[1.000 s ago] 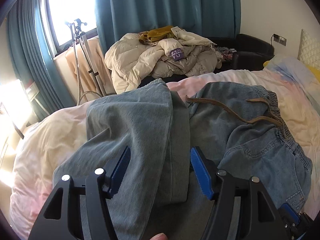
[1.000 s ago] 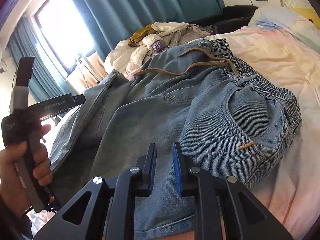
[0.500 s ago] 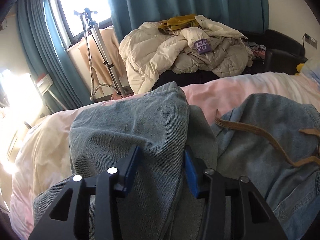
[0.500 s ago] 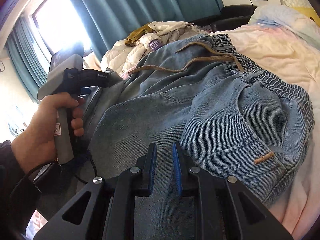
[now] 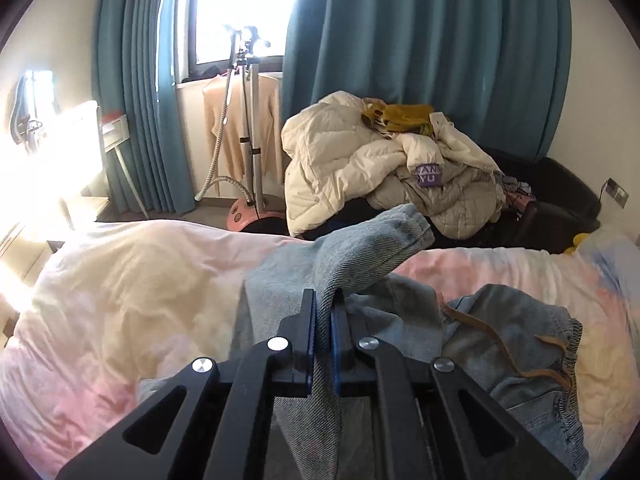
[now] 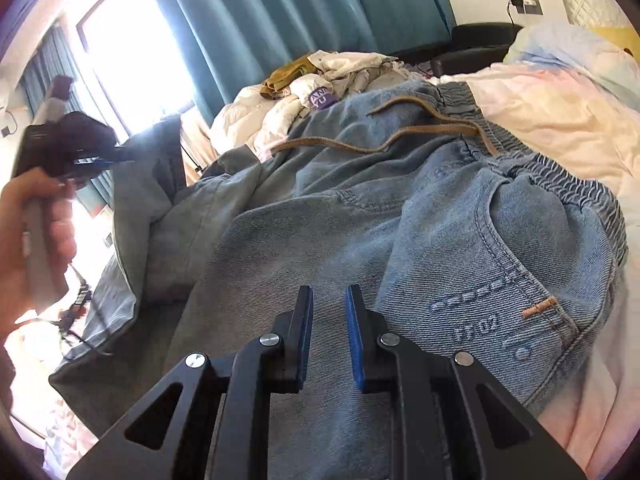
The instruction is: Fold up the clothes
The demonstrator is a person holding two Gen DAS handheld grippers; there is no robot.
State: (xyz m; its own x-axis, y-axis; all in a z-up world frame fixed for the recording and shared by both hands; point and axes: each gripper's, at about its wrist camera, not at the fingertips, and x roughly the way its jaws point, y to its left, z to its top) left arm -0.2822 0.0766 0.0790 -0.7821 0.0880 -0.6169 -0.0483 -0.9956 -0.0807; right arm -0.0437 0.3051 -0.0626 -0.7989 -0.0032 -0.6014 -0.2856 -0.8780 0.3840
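Light blue jeans (image 6: 360,220) with a brown drawstring (image 6: 400,136) lie on the pink and cream bedspread (image 5: 140,272). My left gripper (image 5: 324,300) is shut on a fold of one trouser leg (image 5: 360,248) and holds it lifted off the bed, the hem sticking up beyond the fingertips. In the right wrist view a hand (image 6: 36,232) holds that left gripper (image 6: 128,154) up at the left, with denim hanging from it. My right gripper (image 6: 328,296) hovers low over the seat of the jeans near the back pocket (image 6: 500,280). Its jaws stand a narrow gap apart with nothing pinched.
A heap of cream padded jackets (image 5: 360,168) lies on a black sofa (image 5: 560,192) beyond the bed. A garment steamer (image 5: 250,120) stands by the window and teal curtains (image 5: 420,60). A pale pillow (image 6: 560,48) sits at the bed's head.
My left gripper has closed on the trouser leg and risen with it, pulling the denim up off the bed. The right gripper has stayed put over the jeans.
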